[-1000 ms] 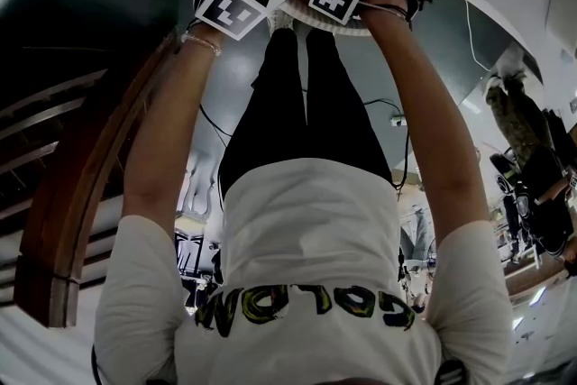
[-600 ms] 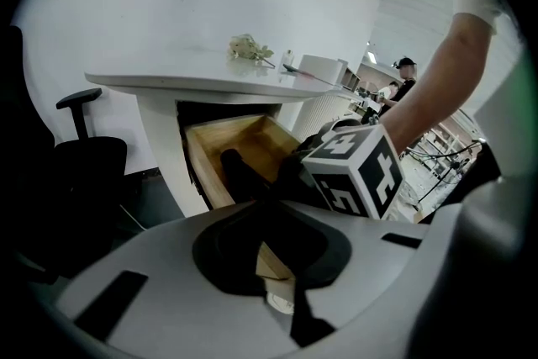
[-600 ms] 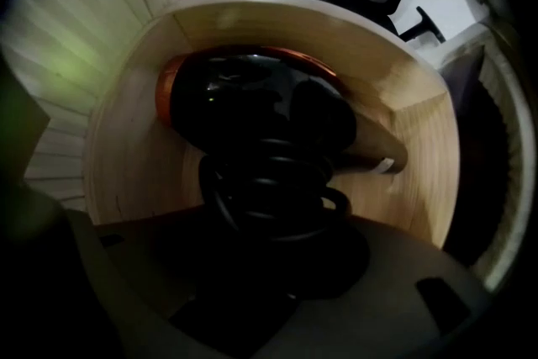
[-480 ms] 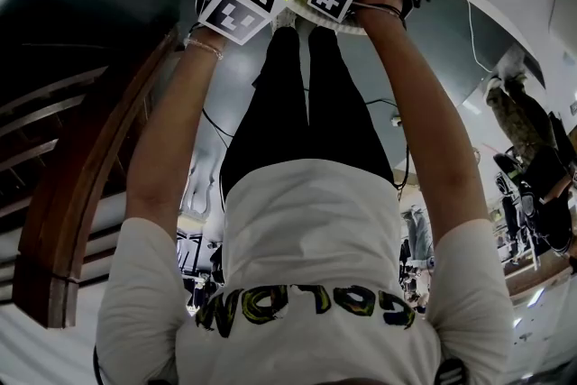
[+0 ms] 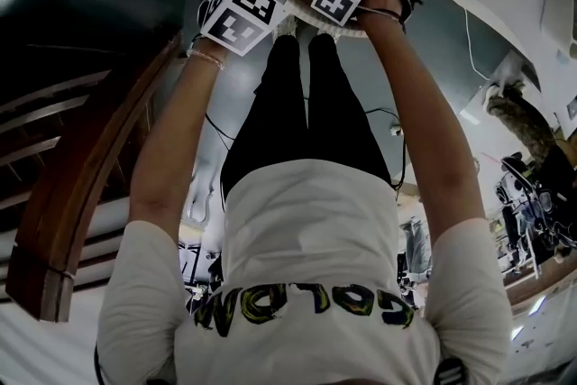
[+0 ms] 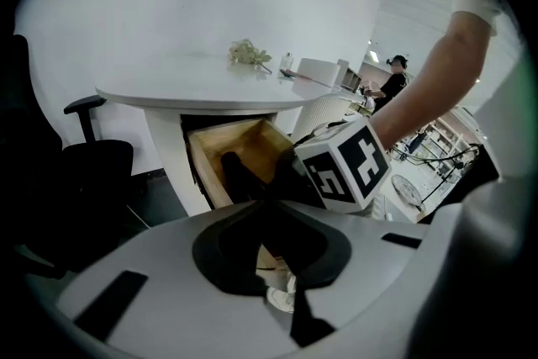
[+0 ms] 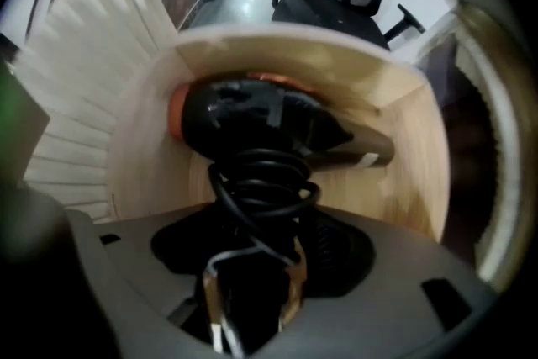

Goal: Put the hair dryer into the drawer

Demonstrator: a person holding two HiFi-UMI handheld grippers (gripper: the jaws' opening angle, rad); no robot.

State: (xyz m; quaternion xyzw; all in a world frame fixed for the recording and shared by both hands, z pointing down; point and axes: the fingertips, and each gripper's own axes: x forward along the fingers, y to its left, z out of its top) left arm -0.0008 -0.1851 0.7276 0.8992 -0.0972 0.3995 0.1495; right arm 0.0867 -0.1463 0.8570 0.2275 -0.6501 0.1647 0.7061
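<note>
Right gripper view: hair dryer in drawer, right gripper pinching cord, left gripper closed, empty; prob next: drop cord, w/draw

left gripper view: hair dryer in the drawer half masked by a marker cube. right gripper view: coiled cord covers most of the fingers.

Open wooden drawer under white table, right gripper's marker cube beside, black chair

Black office chair beside white table
</note>
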